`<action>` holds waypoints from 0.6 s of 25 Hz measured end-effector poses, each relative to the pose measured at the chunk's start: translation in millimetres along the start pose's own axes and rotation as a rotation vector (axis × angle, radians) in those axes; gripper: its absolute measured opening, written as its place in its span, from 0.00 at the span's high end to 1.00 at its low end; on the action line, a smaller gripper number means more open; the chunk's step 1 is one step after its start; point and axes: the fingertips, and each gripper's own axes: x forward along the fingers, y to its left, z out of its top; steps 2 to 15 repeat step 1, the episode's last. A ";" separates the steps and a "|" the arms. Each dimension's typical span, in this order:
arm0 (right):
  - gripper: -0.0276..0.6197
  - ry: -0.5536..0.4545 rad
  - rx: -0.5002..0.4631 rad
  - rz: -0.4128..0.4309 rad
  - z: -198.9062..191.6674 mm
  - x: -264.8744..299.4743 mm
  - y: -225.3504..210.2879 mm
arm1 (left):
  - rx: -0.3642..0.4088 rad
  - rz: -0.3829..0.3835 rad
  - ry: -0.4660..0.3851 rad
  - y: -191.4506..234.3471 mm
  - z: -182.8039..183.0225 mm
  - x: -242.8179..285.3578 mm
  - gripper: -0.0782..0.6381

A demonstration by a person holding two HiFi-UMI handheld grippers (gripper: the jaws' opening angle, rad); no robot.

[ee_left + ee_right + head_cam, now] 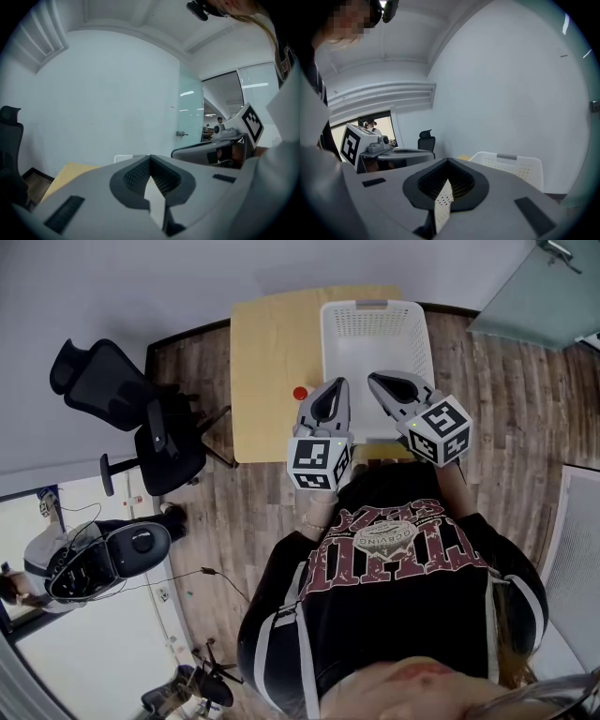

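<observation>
Head view: my left gripper (336, 388) and right gripper (382, 381) are clenched empty over the basket (331, 345). It looks light, stiff plastic; I'd pinch its rim.

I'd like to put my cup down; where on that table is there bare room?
The table is bare between its left edge and the white basket, down to the small red thing. The right is crowded: basket, left gripper and right gripper above its near end.
</observation>
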 end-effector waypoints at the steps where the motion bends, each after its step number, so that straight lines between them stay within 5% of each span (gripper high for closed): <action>1: 0.93 -0.001 0.000 -0.001 -1.3 -4.7 -1.6 | 0.000 0.001 0.000 -4.6 -1.0 0.4 0.82; 15: 0.93 -0.001 0.000 -0.001 -1.3 -4.7 -1.6 | 0.000 0.001 0.000 -4.6 -1.0 0.4 0.82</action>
